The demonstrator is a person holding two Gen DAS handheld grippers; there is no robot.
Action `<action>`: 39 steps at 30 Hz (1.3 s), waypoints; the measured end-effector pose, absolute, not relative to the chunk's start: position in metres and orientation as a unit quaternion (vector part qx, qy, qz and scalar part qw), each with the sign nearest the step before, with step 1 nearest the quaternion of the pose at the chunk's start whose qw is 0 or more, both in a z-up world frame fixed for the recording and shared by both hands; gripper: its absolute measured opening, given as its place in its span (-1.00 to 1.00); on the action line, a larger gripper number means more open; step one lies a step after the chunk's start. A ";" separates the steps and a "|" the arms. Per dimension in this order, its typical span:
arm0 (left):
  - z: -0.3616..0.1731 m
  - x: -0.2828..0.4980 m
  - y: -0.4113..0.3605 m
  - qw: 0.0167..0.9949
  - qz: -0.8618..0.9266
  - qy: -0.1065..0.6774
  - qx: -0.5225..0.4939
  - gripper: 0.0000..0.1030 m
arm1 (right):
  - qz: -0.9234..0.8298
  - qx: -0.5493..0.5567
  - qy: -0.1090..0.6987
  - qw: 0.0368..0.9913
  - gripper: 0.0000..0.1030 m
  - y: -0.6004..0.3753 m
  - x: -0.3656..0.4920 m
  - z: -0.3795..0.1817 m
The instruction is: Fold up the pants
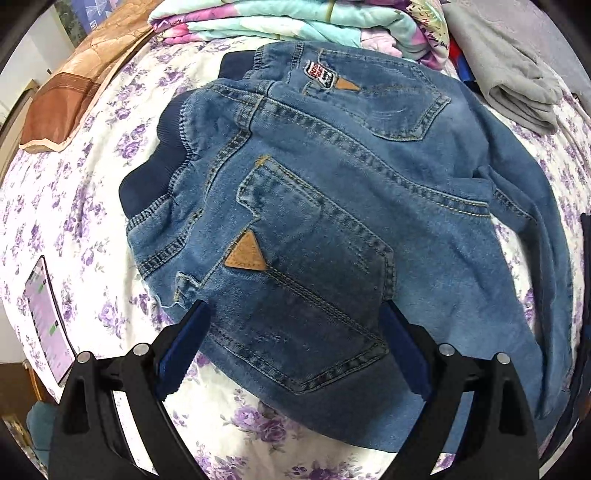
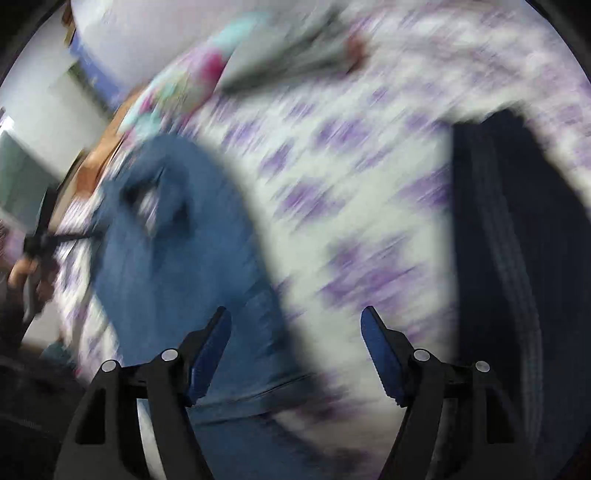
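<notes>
Bedsheet (image 1: 92,206), floral purple on white, is being occupied by all items. Pants (image 1: 332,206), blue denim, are being displayed back-pockets up at its middle, waistband pointing left, legs trailing right. Folded quilt (image 1: 280,22) and grey garment (image 1: 517,74) are being kept behind. Left gripper (image 1: 295,314) and right gripper (image 2: 295,325) are being held apart, empty.

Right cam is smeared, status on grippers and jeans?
Left gripper open over jeans. Right gripper open, empty. Jeans unfolded on bedsheet. Nothing blocking.
</notes>
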State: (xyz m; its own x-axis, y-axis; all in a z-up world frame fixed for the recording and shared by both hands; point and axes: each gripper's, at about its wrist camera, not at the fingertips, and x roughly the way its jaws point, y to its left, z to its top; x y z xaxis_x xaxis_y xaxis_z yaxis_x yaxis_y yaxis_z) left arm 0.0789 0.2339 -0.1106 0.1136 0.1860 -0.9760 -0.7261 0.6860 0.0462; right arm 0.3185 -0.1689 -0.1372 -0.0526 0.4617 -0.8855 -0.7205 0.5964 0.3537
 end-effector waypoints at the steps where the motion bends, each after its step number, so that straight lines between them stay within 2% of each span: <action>1: -0.113 0.078 0.233 0.707 0.324 0.584 -0.232 0.80 | 0.438 -0.126 0.594 0.663 0.40 -0.160 0.310 -0.148; 2: -0.118 0.077 0.235 0.704 0.327 0.585 -0.234 0.82 | 0.433 -0.161 0.608 0.646 0.27 -0.147 0.297 -0.164; 3: -0.123 0.075 0.235 0.700 0.331 0.585 -0.242 0.84 | 0.428 -0.187 0.592 0.657 0.03 -0.142 0.289 -0.163; 4: -0.127 0.073 0.235 0.697 0.335 0.583 -0.249 0.87 | 0.433 -0.196 0.578 0.663 -0.52 -0.138 0.286 -0.159; 5: -0.128 0.073 0.234 0.696 0.338 0.582 -0.251 0.87 | 0.443 -0.183 0.582 0.657 -0.64 -0.135 0.288 -0.155; 9: -0.124 0.073 0.231 0.697 0.337 0.589 -0.231 0.87 | 0.438 -0.220 0.506 0.710 -0.65 -0.136 0.308 -0.095; 12: -0.118 0.078 0.227 0.695 0.342 0.592 -0.223 0.87 | 0.369 -0.286 0.440 0.767 -0.66 -0.146 0.355 -0.061; 14: -0.116 0.077 0.226 0.695 0.343 0.589 -0.227 0.87 | 0.322 -0.311 0.419 0.790 -0.56 -0.149 0.391 -0.062; 15: -0.116 0.076 0.225 0.696 0.343 0.588 -0.229 0.87 | 0.308 -0.295 0.434 0.793 -0.10 -0.149 0.418 -0.073; 17: -0.114 0.067 0.224 0.695 0.345 0.589 -0.224 0.87 | 0.236 -0.304 0.463 0.798 0.46 -0.145 0.450 -0.104; 19: -0.107 0.066 0.226 0.697 0.350 0.587 -0.215 0.86 | 0.120 -0.338 0.463 0.810 0.42 -0.130 0.464 -0.122; 23: -0.082 0.038 0.248 0.710 0.376 0.550 -0.229 0.86 | 0.106 -0.238 0.410 0.874 0.80 -0.114 0.430 -0.097; 26: -0.079 0.011 0.280 0.696 0.405 0.533 -0.261 0.87 | 0.199 -0.192 0.419 0.865 0.83 -0.097 0.376 -0.094; 28: -0.089 -0.002 0.303 0.682 0.414 0.537 -0.273 0.87 | 0.251 -0.170 0.458 0.836 0.83 -0.083 0.333 -0.104; 32: -0.111 -0.006 0.325 0.669 0.394 0.544 -0.319 0.85 | 0.279 -0.165 0.497 0.805 0.83 -0.072 0.275 -0.118; 34: -0.121 -0.002 0.331 0.666 0.391 0.552 -0.314 0.41 | 0.286 -0.150 0.523 0.789 0.83 -0.068 0.249 -0.125; 39: -0.132 0.020 0.346 0.673 0.350 0.569 -0.317 0.39 | 0.270 -0.113 0.534 0.793 0.84 -0.075 0.225 -0.118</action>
State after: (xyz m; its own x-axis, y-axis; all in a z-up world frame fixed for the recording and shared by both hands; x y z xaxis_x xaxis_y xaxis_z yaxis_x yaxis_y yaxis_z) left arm 0.0196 0.3461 -0.1316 0.1082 0.1107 -0.9880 -0.8320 0.5540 -0.0291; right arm 0.2252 -0.0750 -0.1178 0.2834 0.3084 -0.9080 -0.5496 0.8282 0.1097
